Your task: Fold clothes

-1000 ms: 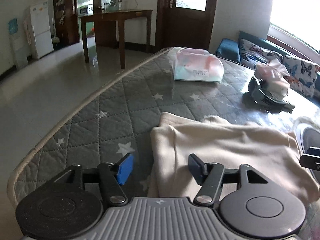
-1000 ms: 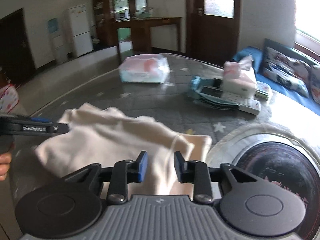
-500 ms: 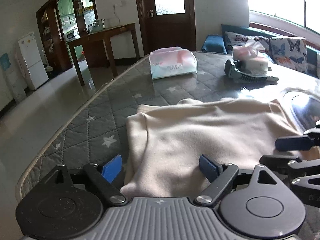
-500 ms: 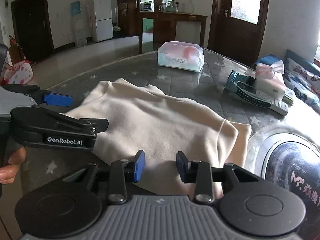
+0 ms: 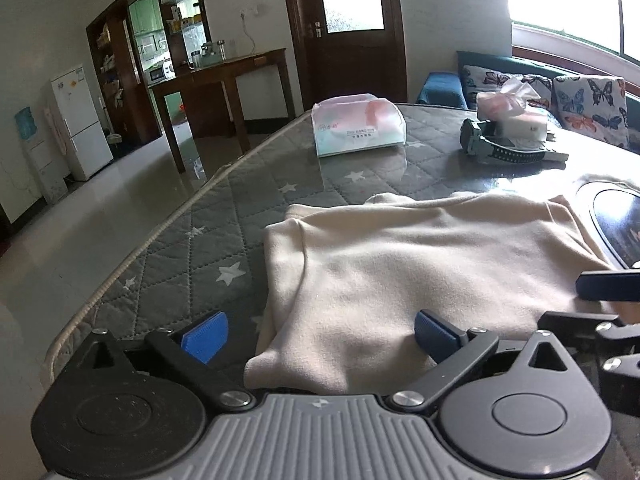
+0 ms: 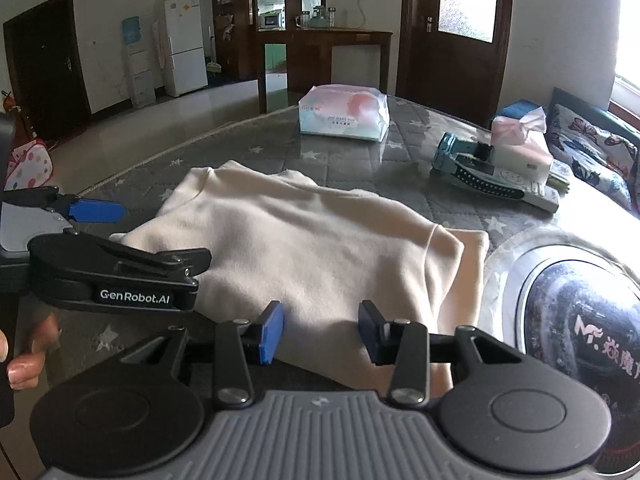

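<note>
On the quilted worktop [image 5: 168,248] lay a folded cream garment [image 5: 400,264]; both grippers' fingers had just been opening, left gripper [image 5: 318,332] wide, right gripper [image 6: 320,330] narrower, gripping nothing.

Cream garment [image 5: 420,264], grey star-patterned cover [image 5: 192,256]

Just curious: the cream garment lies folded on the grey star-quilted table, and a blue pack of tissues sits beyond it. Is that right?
Not quite. The pack of tissues is pink and white with pale green, not blue, as the right wrist view shows. The cream garment does lie folded on the grey star-quilted table.
</note>
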Motion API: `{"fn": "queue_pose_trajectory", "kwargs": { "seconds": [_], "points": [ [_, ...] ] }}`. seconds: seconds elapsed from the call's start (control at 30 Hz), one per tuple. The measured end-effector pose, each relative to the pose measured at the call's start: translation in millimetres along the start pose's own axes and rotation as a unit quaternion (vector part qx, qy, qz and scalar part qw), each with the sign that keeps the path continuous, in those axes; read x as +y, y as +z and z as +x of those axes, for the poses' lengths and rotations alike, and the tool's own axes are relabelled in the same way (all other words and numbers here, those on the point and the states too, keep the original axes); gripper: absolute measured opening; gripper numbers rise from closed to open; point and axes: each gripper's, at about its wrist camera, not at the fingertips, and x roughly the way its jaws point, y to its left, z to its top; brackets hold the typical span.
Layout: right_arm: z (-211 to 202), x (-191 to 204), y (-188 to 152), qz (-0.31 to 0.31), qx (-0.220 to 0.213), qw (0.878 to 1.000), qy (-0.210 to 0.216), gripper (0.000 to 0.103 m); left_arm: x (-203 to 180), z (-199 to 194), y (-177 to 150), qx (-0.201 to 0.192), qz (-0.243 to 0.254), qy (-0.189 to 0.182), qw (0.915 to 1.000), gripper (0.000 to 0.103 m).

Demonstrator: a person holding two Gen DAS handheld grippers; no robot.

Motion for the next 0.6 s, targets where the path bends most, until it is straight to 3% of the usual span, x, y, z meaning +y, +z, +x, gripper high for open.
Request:
{"fn": "queue_pose_trajectory", "kwargs": {
  "seconds": [0.6],
  "points": [
    [-17.0, -15.4, -16.7, 0.046, -0.001, 0.999, 0.0, 0.041, -16.9, -12.2, -4.3, 0.001, 0.022, -0.017, 0.9996, 0.103]
  ]
}}
